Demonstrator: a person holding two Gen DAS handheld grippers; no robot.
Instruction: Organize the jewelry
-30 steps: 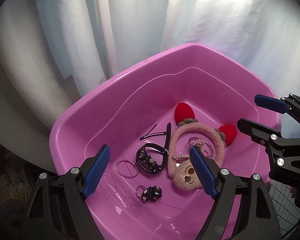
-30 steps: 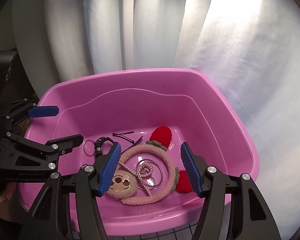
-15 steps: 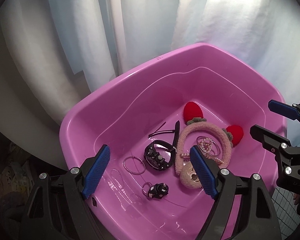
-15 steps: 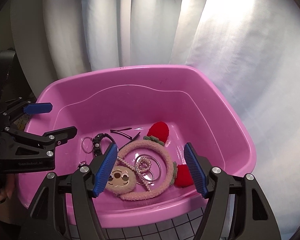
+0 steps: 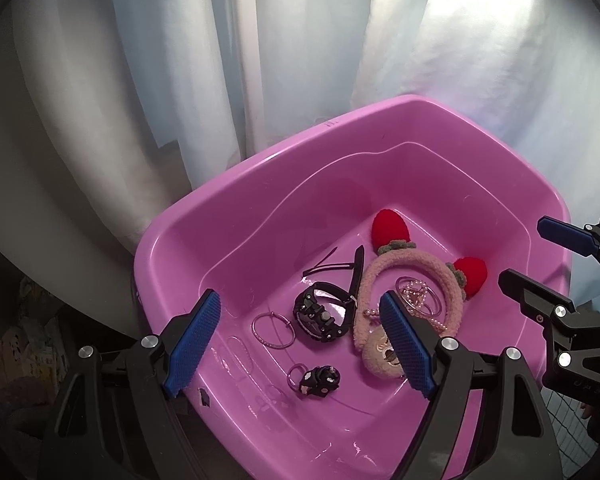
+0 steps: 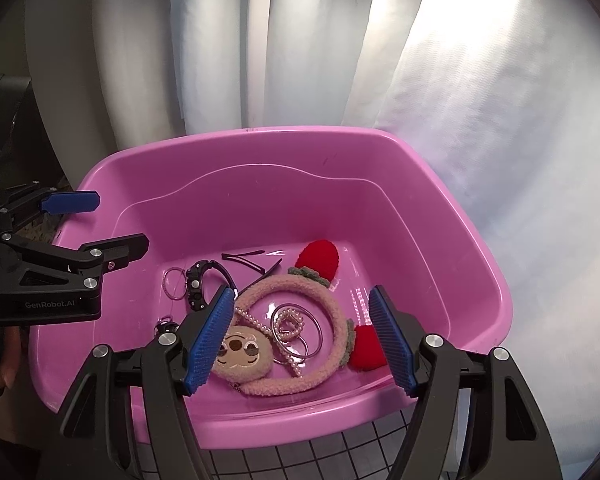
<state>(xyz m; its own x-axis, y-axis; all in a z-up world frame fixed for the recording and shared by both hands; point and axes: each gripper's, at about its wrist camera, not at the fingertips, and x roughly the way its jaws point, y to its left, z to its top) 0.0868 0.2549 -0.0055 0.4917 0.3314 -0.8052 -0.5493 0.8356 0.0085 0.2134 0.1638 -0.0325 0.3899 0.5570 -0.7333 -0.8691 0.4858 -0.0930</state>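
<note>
1. Both tongs hang above the near rim of the tub with their blue pads apart and nothing between them: the left tongs (image 5: 300, 340) fill the bottom of the left wrist view, and the right tongs (image 6: 302, 340) fill the bottom of the right wrist view.
2. One pink plastic tub (image 6: 440, 216) takes up the middle of both views and holds all the jewelry on its floor, lower centre of each frame.
3. One plush headband (image 6: 332, 312) with two red strawberry ears and one plush face lies flat. It sits straight ahead of and below the right tongs, framed between their pads, so the right hand looks the nearer one. Its open ends point toward the lower left of that frame.
4. One black watch (image 5: 324, 316) lies just left of the headband, ahead of the left tongs.
5. Two thin metal bangles and one pearl strand (image 6: 292, 324) lie inside the headband's arc.
6. One thin pink hoop (image 5: 274, 330) lies left of the watch.
7. Two dark hair clips (image 5: 334, 266) lie behind the watch.
8. One small black charm on a ring (image 5: 318, 378) lies nearest, lower centre.
</note>
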